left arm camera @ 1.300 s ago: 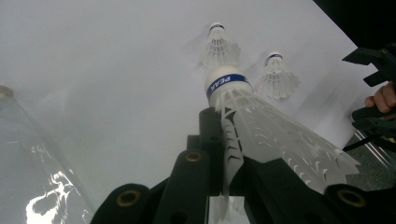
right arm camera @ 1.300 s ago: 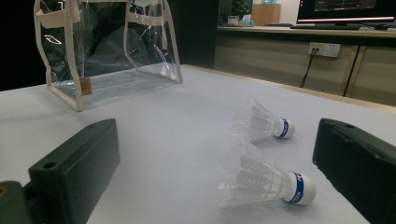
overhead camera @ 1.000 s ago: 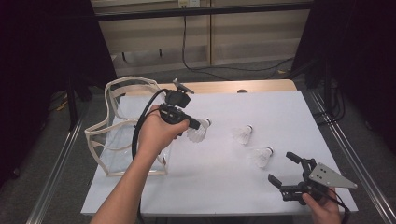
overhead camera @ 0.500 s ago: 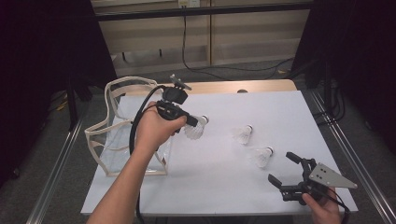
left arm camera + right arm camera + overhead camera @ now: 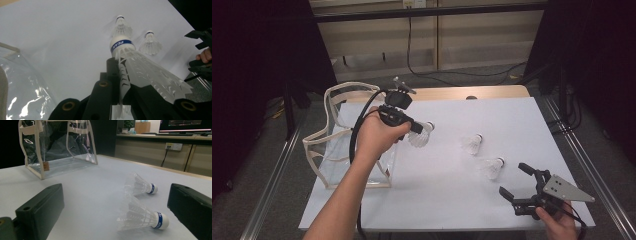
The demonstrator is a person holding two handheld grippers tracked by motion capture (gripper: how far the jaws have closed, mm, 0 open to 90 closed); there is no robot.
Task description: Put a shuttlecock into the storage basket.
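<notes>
While my left gripper (image 5: 414, 127) pinches the feather-light, crushable shuttlecock (image 5: 140, 67) by its skirt at frame centre, my right gripper (image 5: 517, 182) gapes empty.

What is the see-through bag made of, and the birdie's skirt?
The bag looks like clear glossy plastic film, since light glints on it, with cream trim that may be fabric. The held birdie has a skirt that looks like white moulded plastic, judging by its lattice holes.
</notes>
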